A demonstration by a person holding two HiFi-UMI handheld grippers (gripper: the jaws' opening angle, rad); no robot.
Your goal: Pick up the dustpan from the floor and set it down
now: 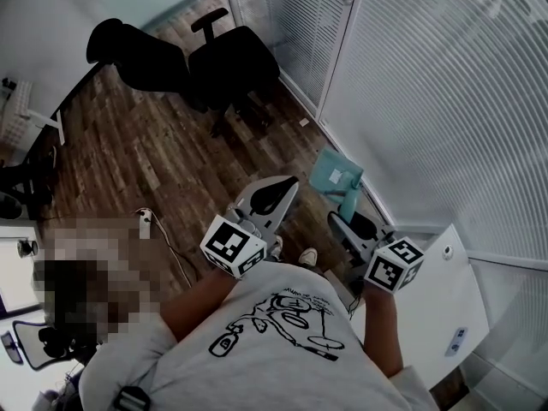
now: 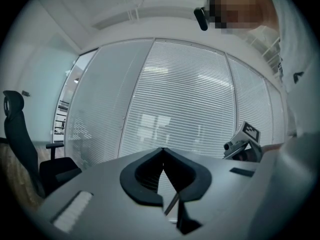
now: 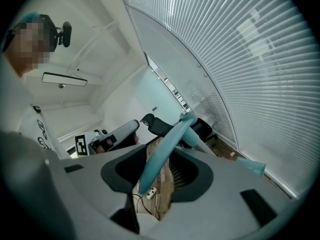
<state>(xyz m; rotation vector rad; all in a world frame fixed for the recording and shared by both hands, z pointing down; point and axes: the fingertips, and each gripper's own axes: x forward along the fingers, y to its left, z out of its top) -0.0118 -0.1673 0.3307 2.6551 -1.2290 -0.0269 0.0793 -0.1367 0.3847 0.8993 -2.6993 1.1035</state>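
Note:
A teal dustpan point(image 1: 336, 175) hangs in the air above the wooden floor, close to the blinds. My right gripper point(image 1: 349, 221) is shut on its long teal handle point(image 3: 165, 151), which runs slantwise between the jaws in the right gripper view; a teal edge of the pan point(image 3: 250, 166) shows to the right. My left gripper point(image 1: 282, 191) is held level beside it, left of the dustpan and apart from it. In the left gripper view its jaws point(image 2: 163, 151) meet at the tips with nothing between them, and the right gripper point(image 2: 244, 143) shows at the right.
Two black office chairs point(image 1: 231, 67) point(image 1: 137, 54) stand farther off on the wood floor. Slatted blinds point(image 1: 428, 101) line the right side. A white power strip with a cable point(image 1: 145, 221) lies at the left. A white cabinet top point(image 1: 449, 302) is at my right.

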